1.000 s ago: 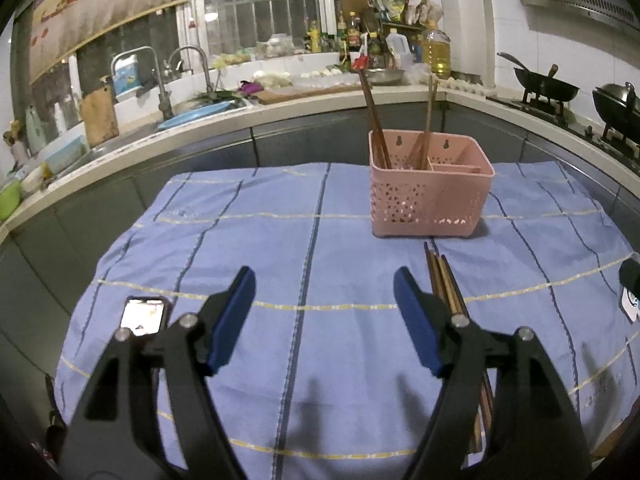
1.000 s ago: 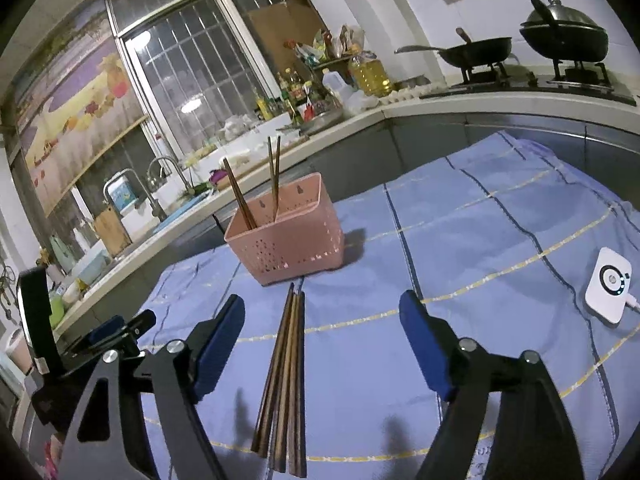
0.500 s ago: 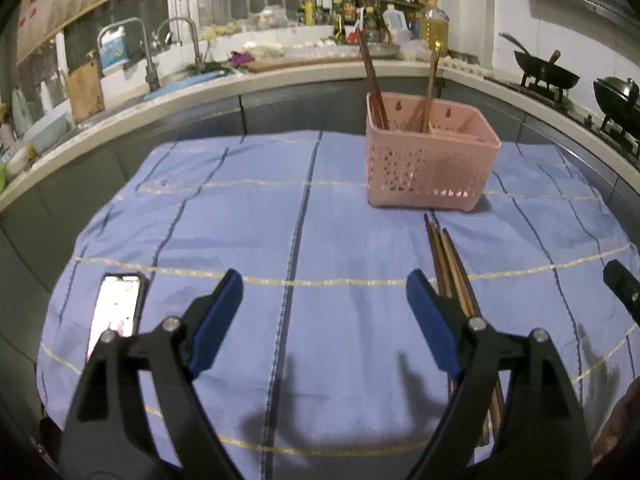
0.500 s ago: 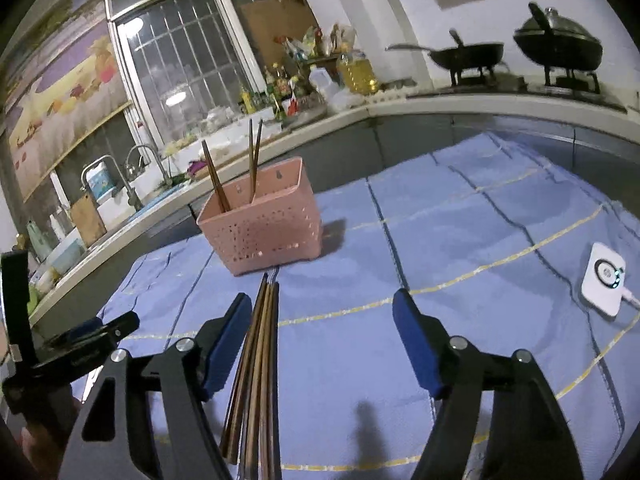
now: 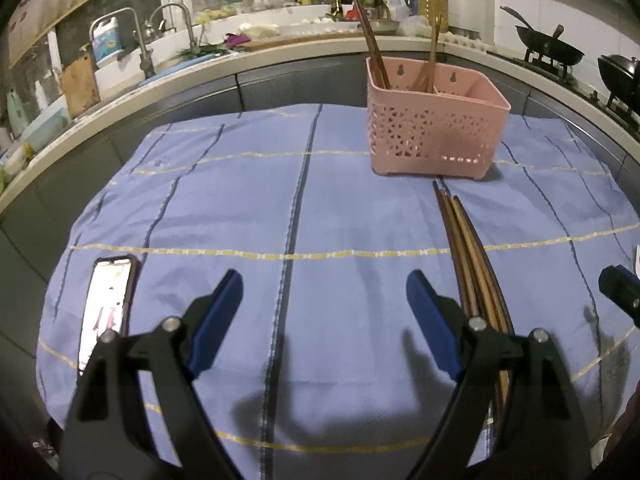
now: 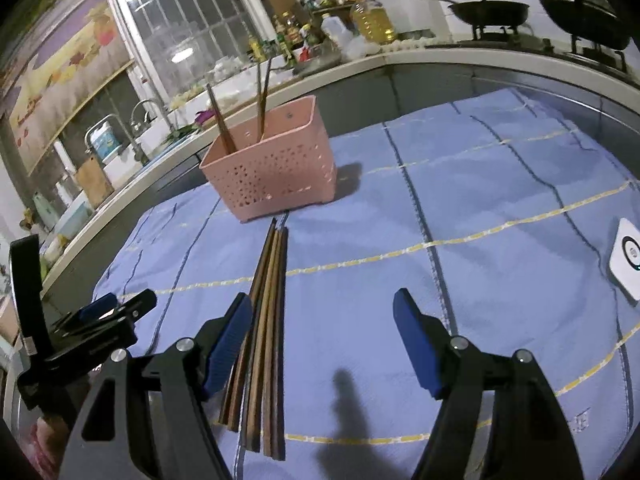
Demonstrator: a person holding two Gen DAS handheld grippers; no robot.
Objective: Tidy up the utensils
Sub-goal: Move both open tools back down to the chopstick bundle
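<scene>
A pink perforated utensil basket (image 5: pixel 434 136) stands on the blue cloth with several chopsticks upright in its left compartment; it also shows in the right wrist view (image 6: pixel 272 168). A bundle of loose wooden chopsticks (image 5: pixel 472 256) lies flat on the cloth in front of the basket, also seen in the right wrist view (image 6: pixel 264 320). My left gripper (image 5: pixel 324 312) is open and empty, with its right finger beside the bundle. My right gripper (image 6: pixel 322 340) is open and empty above the cloth, its left finger (image 6: pixel 228 344) close beside the bundle's near end.
A phone (image 5: pixel 106 308) lies on the cloth's left side. A white round-dial device (image 6: pixel 628 256) lies at the right edge. The left gripper's body (image 6: pixel 80 332) is at the right view's left. The counter, sink and stove with woks ring the table behind.
Both grippers have moved lower and closer to the cloth. The right gripper has shifted so its left finger now sits against the loose chopsticks. Both stay open.
</scene>
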